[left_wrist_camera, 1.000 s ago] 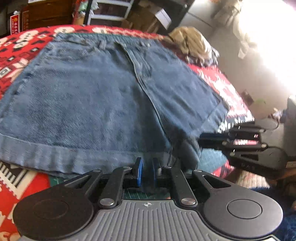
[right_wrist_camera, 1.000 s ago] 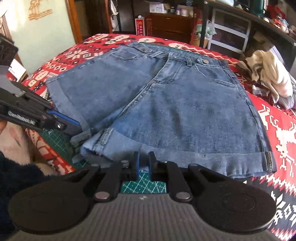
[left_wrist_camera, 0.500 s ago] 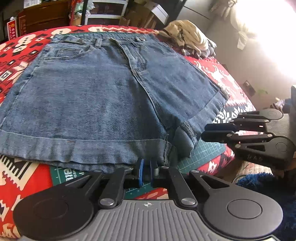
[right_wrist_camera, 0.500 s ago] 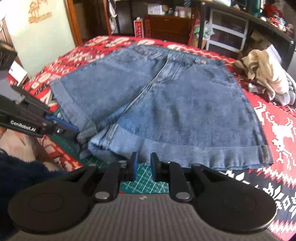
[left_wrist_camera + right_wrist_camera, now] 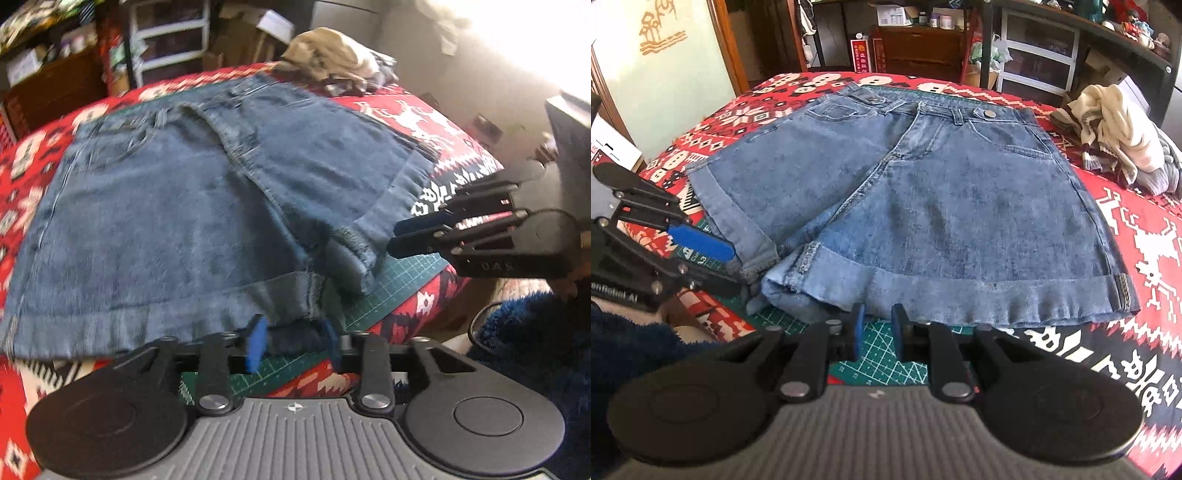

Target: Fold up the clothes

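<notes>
Blue denim shorts (image 5: 960,206) lie flat on a red patterned blanket (image 5: 1145,229), waistband far, rolled hems toward me. My left gripper (image 5: 293,328) is open at the near hem of the shorts (image 5: 166,206), with dark denim showing between its blue pads. In the right wrist view the left gripper (image 5: 735,271) sits right at the inner cuff corner of the left leg. My right gripper (image 5: 879,317) is narrowly open just short of the other leg's hem, with nothing between its fingers. From the left it appears as the right gripper (image 5: 393,238) beside the cuff.
A green cutting mat (image 5: 886,350) peeks out under the hems at the bed's near edge. A heap of cream and grey clothes (image 5: 1115,129) lies at the far right of the bed. A dark fluffy sleeve (image 5: 620,350) is at the left. Shelves and drawers stand behind.
My left gripper has opened wider and swung round toward the inner cuff corner. The right gripper has edged a little closer to the hem with its gap unchanged.
</notes>
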Demonstrator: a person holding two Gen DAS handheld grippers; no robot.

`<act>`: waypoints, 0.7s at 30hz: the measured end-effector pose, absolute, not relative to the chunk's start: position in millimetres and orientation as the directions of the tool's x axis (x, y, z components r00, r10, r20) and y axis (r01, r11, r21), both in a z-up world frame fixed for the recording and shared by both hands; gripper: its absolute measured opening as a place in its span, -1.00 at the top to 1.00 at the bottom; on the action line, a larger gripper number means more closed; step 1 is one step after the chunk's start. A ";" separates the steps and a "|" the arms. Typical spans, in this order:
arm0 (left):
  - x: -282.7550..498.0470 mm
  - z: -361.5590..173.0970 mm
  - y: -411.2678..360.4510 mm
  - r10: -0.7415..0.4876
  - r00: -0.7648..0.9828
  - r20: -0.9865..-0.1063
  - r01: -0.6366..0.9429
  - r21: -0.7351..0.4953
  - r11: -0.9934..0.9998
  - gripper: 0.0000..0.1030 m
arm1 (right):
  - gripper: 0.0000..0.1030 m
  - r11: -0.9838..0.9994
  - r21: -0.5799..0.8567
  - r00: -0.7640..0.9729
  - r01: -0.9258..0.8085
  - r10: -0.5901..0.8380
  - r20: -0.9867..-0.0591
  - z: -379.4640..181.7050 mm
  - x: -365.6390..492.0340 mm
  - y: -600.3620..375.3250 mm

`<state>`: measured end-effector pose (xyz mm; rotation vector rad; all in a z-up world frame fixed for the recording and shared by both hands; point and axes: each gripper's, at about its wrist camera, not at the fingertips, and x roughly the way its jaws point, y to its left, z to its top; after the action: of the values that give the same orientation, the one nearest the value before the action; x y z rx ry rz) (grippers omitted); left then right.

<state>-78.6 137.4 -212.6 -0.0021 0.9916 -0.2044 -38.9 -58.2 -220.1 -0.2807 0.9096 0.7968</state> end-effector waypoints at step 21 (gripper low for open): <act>-91.1 -231.9 113.6 0.131 0.625 -0.770 0.420 0.472 0.775 0.28 | 0.54 0.703 0.137 0.353 -0.698 0.504 -0.788 -222.3 -38.0 -65.5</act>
<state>-91.1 113.7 -231.9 0.6850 0.8974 -0.1814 -38.0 -65.5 -222.3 -0.2389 0.9238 0.7872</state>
